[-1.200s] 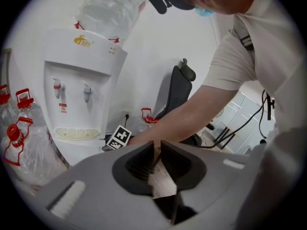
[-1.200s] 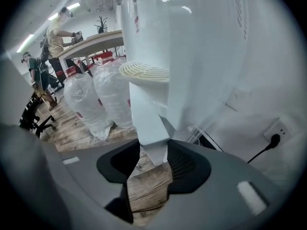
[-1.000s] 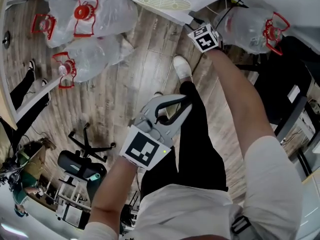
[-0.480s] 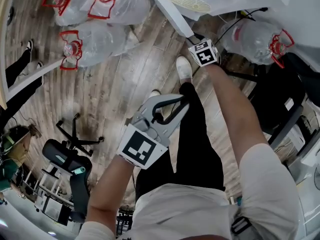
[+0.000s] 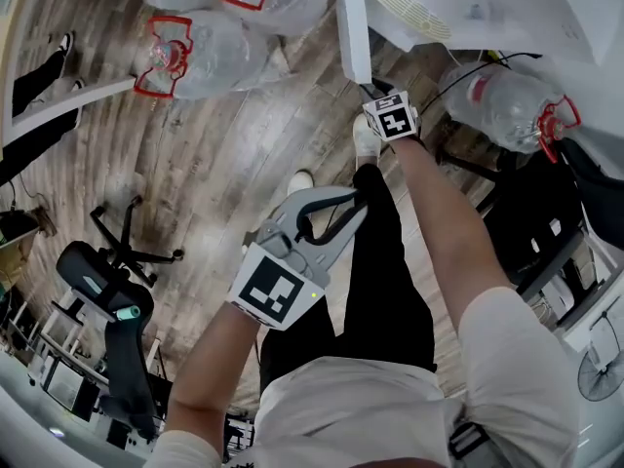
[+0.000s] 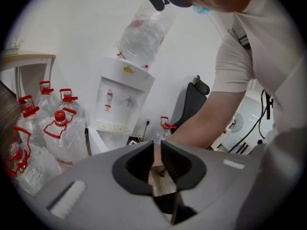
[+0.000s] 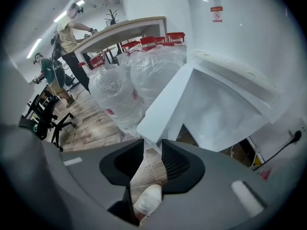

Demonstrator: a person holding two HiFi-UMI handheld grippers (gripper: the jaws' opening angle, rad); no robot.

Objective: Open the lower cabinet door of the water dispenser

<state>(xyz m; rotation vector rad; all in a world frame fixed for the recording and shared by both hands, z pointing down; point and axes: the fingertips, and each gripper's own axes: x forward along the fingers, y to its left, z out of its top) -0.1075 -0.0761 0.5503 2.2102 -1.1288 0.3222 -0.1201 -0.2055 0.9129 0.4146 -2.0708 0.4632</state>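
Left gripper (image 6: 157, 146): jaws narrowly apart, empty.
Dispenser (image 6: 122, 99): upright, bottle (image 6: 144, 32) inverted on top.
Door (image 6: 95, 140): open at dispenser's base.
Jugs (image 6: 60, 131): left of dispenser.

Left tool (image 6: 157, 146) held near the body, jaws barely apart, empty. Right tool (image 7: 152, 147) on an outstretched arm, jaws just narrowing, gripping nothing.

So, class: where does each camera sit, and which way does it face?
Head view: on the person's head, facing steeply down at the wooden floor; both forearms and legs show.
Left gripper view: on the left tool, facing the water dispenser; torso and right arm show.
Right gripper view: on the right tool, facing the open cabinet door; a white shoe shows.
Shared: both gripper views show that door and red-capped bottles.
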